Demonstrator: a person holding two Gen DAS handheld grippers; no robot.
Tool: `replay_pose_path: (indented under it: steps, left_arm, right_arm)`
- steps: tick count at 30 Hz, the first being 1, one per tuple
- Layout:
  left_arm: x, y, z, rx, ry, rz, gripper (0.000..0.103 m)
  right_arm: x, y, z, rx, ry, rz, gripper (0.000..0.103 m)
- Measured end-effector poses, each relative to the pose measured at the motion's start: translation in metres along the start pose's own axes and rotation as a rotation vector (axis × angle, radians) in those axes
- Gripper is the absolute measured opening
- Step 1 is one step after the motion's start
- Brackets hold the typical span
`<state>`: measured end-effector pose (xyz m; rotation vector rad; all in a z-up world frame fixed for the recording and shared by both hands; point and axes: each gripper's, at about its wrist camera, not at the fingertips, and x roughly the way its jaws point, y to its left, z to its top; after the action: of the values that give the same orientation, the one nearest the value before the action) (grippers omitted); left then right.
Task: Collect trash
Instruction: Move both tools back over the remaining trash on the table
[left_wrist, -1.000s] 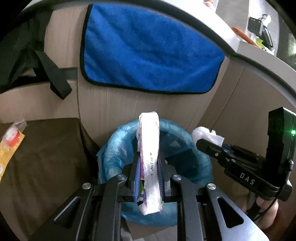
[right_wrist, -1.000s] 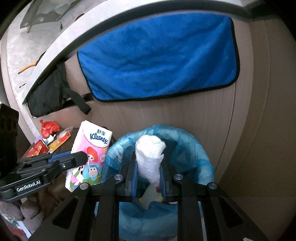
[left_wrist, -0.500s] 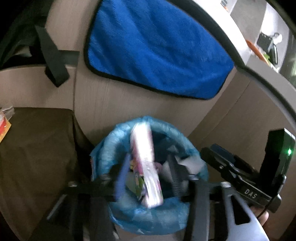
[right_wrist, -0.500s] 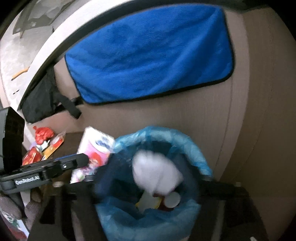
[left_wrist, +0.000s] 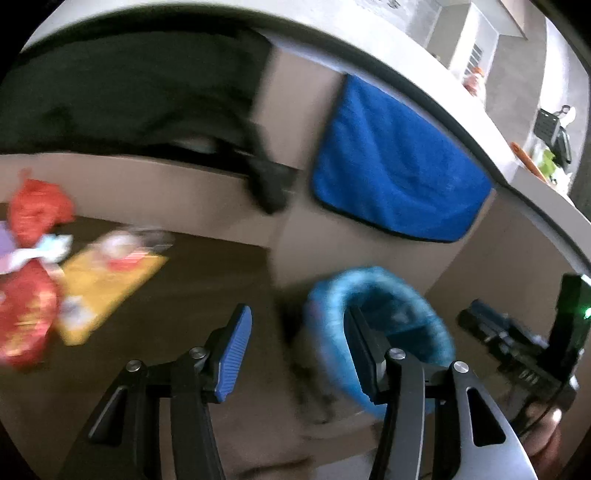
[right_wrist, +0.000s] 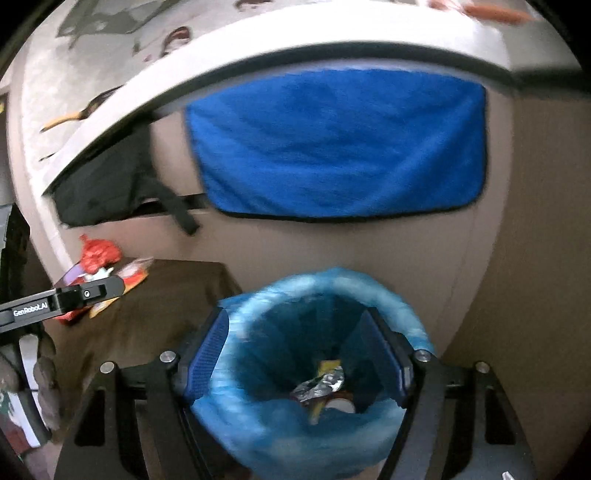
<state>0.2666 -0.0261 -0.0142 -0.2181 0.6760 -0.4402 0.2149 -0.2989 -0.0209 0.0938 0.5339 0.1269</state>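
Note:
A bin lined with a blue bag (right_wrist: 325, 295) stands against the wooden cabinet, with crumpled wrappers (right_wrist: 321, 384) at its bottom. My right gripper (right_wrist: 295, 354) is open and empty, directly above the bin. My left gripper (left_wrist: 299, 350) is open and empty, left of the bin (left_wrist: 332, 295), over a dark brown surface (left_wrist: 184, 295). Red and yellow snack wrappers (left_wrist: 99, 277) lie on that surface at the left; they also show in the right wrist view (right_wrist: 99, 254). The right gripper shows at the edge of the left wrist view (left_wrist: 517, 343).
A blue towel (right_wrist: 332, 147) hangs on the cabinet front above the bin. A black bag with a strap (left_wrist: 147, 103) sits in a recess at the left. A grey countertop (left_wrist: 480, 122) runs above, with small items on it.
Both grippers opened and let go: the tissue pack left my left gripper and the white tissue wad left my right one. My left gripper swung left toward the wrappers.

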Motion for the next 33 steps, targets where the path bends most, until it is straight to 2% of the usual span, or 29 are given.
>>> replay_pose_path:
  steps: [5,9,13,15,19,25,30,33]
  left_arm:
    - [-0.057,0.062,-0.007,-0.046,-0.075,0.125,0.054]
    - [-0.099,0.121,-0.013,-0.119,-0.128,0.217,0.056]
    - [-0.125,0.170,-0.022,-0.198,-0.145,0.251,0.060]
    - [-0.132,0.194,-0.027,-0.248,-0.142,0.238,0.061]
    - [-0.124,0.217,-0.029,-0.317,-0.112,0.193,0.061]
    - [-0.098,0.236,-0.010,-0.315,-0.068,0.143,0.061]
    - [-0.091,0.254,-0.002,-0.328,-0.155,0.161,0.062]
    - [-0.090,0.268,-0.006,-0.377,-0.181,0.124,0.062]
  right_arm:
    - [-0.001,0.057,0.012,-0.078,-0.006,0.079,0.076]
    - [0.008,0.102,0.021,-0.104,0.002,0.163,0.078]
    - [0.028,0.144,0.026,-0.104,0.048,0.248,0.078]
    - [0.041,0.162,0.026,-0.116,0.075,0.266,0.078]
    - [0.069,0.193,0.026,-0.150,0.124,0.279,0.078]
    - [0.118,0.221,0.035,-0.180,0.197,0.287,0.078]
    - [0.170,0.235,0.040,-0.177,0.257,0.272,0.078]
    - [0.199,0.247,0.041,-0.202,0.271,0.263,0.078]
